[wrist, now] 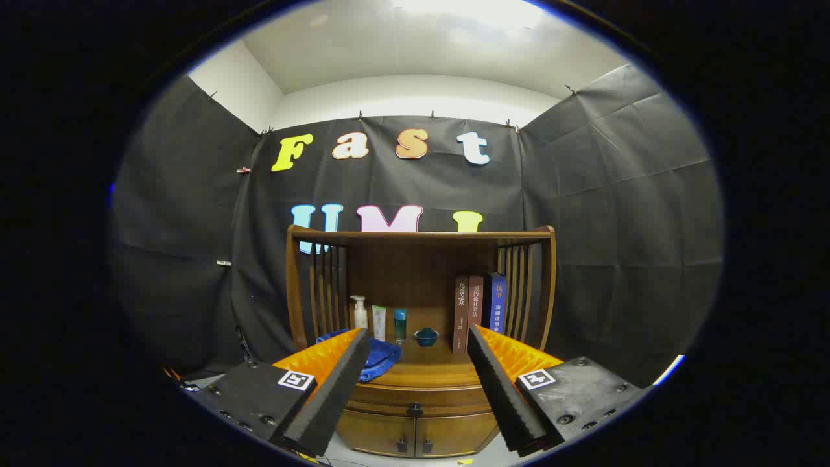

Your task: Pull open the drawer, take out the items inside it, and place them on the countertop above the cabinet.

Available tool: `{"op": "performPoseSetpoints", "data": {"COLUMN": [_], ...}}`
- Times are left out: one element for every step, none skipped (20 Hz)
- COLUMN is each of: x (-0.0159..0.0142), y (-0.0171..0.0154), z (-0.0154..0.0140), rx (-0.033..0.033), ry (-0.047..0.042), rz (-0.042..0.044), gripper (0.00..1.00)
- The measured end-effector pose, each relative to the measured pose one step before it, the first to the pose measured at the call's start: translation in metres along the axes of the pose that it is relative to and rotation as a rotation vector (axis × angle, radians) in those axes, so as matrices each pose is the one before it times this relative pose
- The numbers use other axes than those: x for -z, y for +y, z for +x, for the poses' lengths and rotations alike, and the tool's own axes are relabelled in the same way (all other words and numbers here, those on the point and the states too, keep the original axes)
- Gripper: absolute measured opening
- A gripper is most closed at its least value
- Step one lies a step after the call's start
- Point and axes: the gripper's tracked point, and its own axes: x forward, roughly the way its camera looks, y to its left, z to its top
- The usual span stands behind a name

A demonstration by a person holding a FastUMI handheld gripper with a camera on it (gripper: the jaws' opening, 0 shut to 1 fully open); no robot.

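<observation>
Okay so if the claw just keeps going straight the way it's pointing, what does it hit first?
Probably the wooden cabinet, near its countertop edge above the closed drawer with the dark knob. The claw is open, holds nothing, and the gap ahead of it looks free. Depth is hard to judge.

The gripper (415, 363) hangs in the air in front of the cabinet (418, 389), short of it and touching nothing. Its two fingers (334, 383) are spread wide apart, pointing level toward the cabinet's closed drawer (415, 401).
</observation>
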Motion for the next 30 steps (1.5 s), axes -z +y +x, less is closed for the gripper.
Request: {"op": "performPoseSetpoints", "data": {"x": [0.00108,0.00073,0.00126,0.00163,0.00160,0.00104,0.00049,0.00049,0.00009,0.00078,-0.00038,0.00083,-0.00008,0.00060,-0.00019,0.00024,-0.00018,-0.00009,0.00024,-0.00005,0.00097,0.00135,0.00091,0.00133,0.00181,0.00228,0.00367,0.00463,0.00453,0.00721], "y": [0.00033,-0.00051,0.00019,-0.00050,-0.00059,-0.00010,0.00001,0.00072,0.00052,0.00080,0.00036,0.00004,0.00027,0.00030,0.00021,0.00032,0.00034,0.00032,0.00065,0.00097,-0.00017,-0.00090,-0.00035,0.00103,0.00080,0.00047,0.00102,0.00081,0.00008,-0.00046], "z": [-0.00005,0.00050,0.00073,0.00099,0.00045,0.00028,-0.00037,0.00050,0.00000,0.00092,-0.00028,0.00001,-0.00007,0.00028,0.00013,0.00023,-0.00025,-0.00016,-0.00049,0.00041,0.00086,0.00084,0.00038,0.00099,0.00046,0.00099,0.00064,0.00234,0.00205,0.00376], "rx": [-0.00079,-0.00117,-0.00139,0.00206,0.00085,-0.00064,-0.00022,-0.00181,-0.00164,-0.00189,-0.00166,-0.00094,-0.00006,-0.00102,-0.00010,-0.00085,-0.00118,-0.00139,-0.00280,-0.00192,0.00082,0.00295,0.00046,-0.00010,-0.00155,-0.00195,-0.00313,-0.00271,0.00018,-0.00034], "ry": [0.00207,0.00309,0.00372,0.00415,0.00367,0.00235,0.00172,0.00172,0.00153,-0.00005,-0.00030,-0.00080,0.00041,0.00067,0.00049,-0.00050,-0.00035,-0.00084,-0.00215,-0.00017,0.00148,0.00199,0.00215,0.00207,0.00286,0.00296,0.00484,0.00739,0.00719,0.01166], "rz": [0.00149,0.00302,0.00152,-0.00008,0.00002,-0.00004,-0.00014,0.00015,-0.00007,0.00026,-0.00027,-0.00069,-0.00088,-0.00008,0.00069,0.00126,0.00083,0.00046,0.00097,0.00038,-0.00128,-0.00277,-0.00177,-0.00043,0.00082,0.00169,0.00172,0.00137,0.00047,0.00075], "gripper": [0.98,0.99,0.99,0.99,0.99,0.99,0.99,0.98,0.98,0.98,0.98,0.98,0.98,0.99,0.99,0.98,0.99,0.99,0.99,0.99,0.98,0.99,0.98,0.99,0.99,0.99,0.99,0.99,0.99,0.99]}}
